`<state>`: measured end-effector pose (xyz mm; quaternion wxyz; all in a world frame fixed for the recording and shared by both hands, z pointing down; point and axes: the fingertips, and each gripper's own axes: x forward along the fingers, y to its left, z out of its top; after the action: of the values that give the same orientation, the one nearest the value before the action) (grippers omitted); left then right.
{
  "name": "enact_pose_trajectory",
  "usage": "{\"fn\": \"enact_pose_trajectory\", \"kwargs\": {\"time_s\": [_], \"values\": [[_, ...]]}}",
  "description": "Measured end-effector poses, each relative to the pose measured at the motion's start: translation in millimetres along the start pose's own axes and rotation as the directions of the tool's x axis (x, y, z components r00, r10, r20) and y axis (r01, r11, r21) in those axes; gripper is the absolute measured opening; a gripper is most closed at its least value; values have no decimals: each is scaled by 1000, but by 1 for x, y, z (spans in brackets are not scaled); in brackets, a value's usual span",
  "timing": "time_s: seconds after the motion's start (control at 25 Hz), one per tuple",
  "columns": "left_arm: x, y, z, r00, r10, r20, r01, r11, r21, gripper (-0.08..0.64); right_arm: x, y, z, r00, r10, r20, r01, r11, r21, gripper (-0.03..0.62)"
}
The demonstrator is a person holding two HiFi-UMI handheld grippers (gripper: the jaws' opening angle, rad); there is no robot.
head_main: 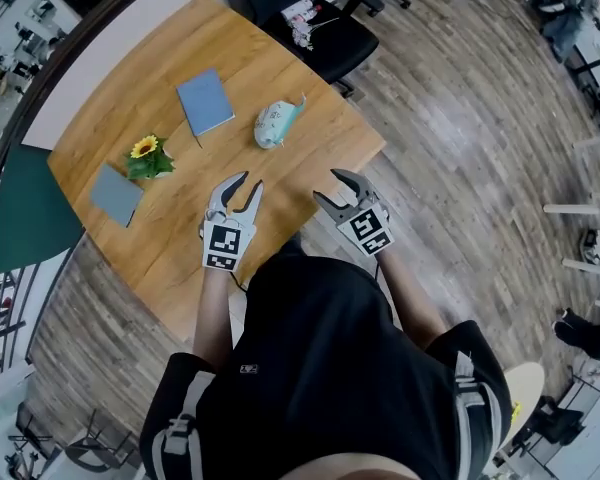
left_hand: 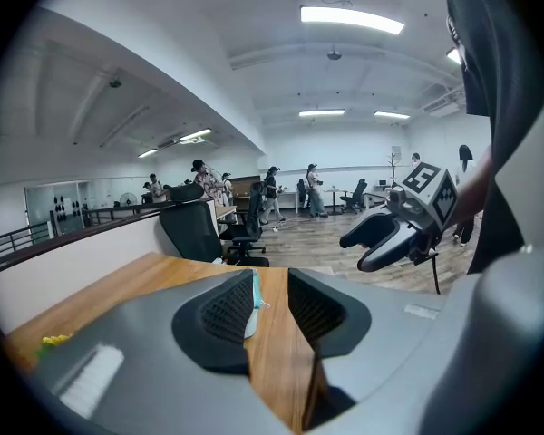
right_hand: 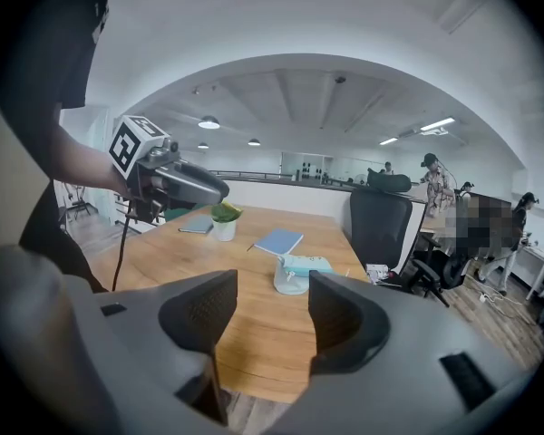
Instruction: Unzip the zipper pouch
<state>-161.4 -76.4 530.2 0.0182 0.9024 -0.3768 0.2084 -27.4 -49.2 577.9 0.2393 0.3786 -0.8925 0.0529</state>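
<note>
Just right of the blue notebook (head_main: 205,101) lies the zipper pouch (head_main: 277,123) — small, soft fabric, probably light and floppy, so I'd pin one end and pinch the zip pull. Left gripper (head_main: 252,180) and right gripper (head_main: 325,185) both gape empty — well short of that notebook.
</note>
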Motion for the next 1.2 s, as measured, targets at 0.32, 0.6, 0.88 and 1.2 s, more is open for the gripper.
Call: {"fn": "enact_pose_trajectory", "kwargs": {"time_s": [0.32,0.6,0.88,1.2], "values": [[4,17,-19,1000,-25,-19,25,999,-25,118,22,7,3,1000,6,-30,-6,1000,-7,245],[7,25,-27,998,-61,-12,60,998,-33,115,33,10,4,999,-11,-52,10,1000,-11,241],[11,25,-40,993,-111,-28,110,993,-37,112,40,20,6,997,-24,-72,23,1000,-15,238],[22,26,-39,990,-140,14,140,980,-141,103,36,17,1,996,-47,-81,49,999,12,222]]}}
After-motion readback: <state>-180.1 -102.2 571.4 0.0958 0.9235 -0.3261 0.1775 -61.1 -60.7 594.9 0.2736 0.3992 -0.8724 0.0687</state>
